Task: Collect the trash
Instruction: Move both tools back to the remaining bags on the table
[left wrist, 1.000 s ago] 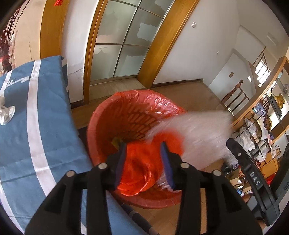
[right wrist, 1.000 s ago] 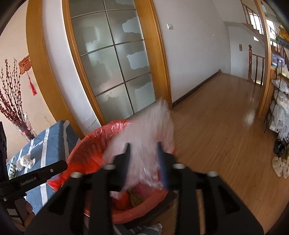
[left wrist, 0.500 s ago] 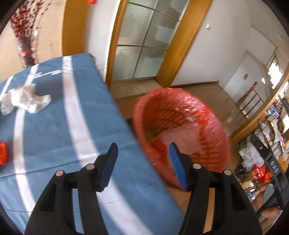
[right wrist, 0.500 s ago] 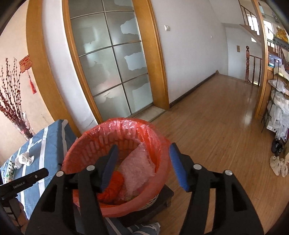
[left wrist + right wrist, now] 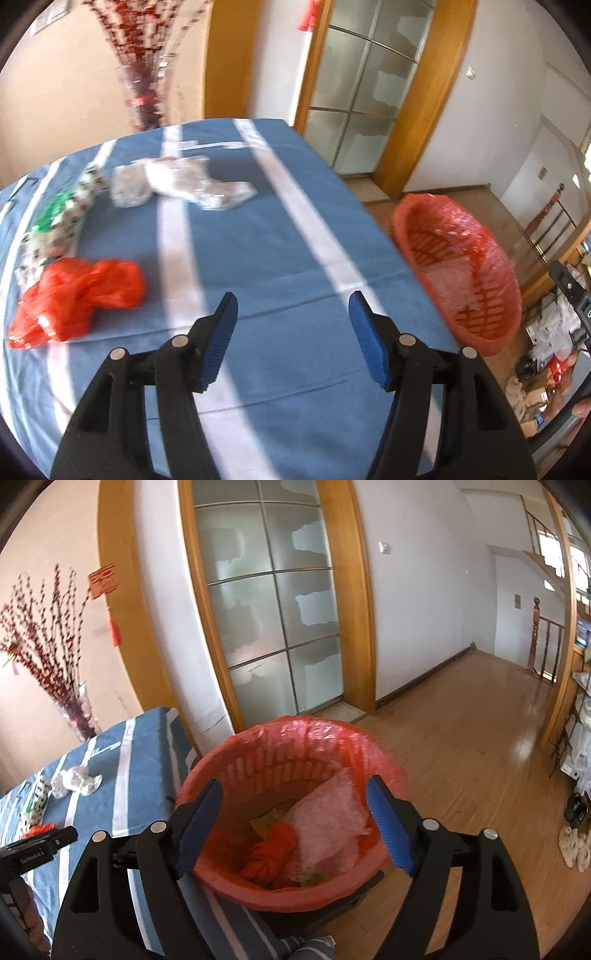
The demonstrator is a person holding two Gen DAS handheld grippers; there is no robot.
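Your red-lined basket point(image 5: 295, 812) beside the table holds bubble wrap point(image 5: 328, 830) and an orange bag point(image 5: 273, 853); a red bag point(image 5: 74, 295), clear wrappers point(image 5: 177, 182) and a printed pack point(image 5: 59, 221) lie on the cloth.

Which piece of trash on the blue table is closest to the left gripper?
The crumpled red plastic bag, left of the left gripper. The clear plastic wad and the green-and-white wrapper lie farther back.
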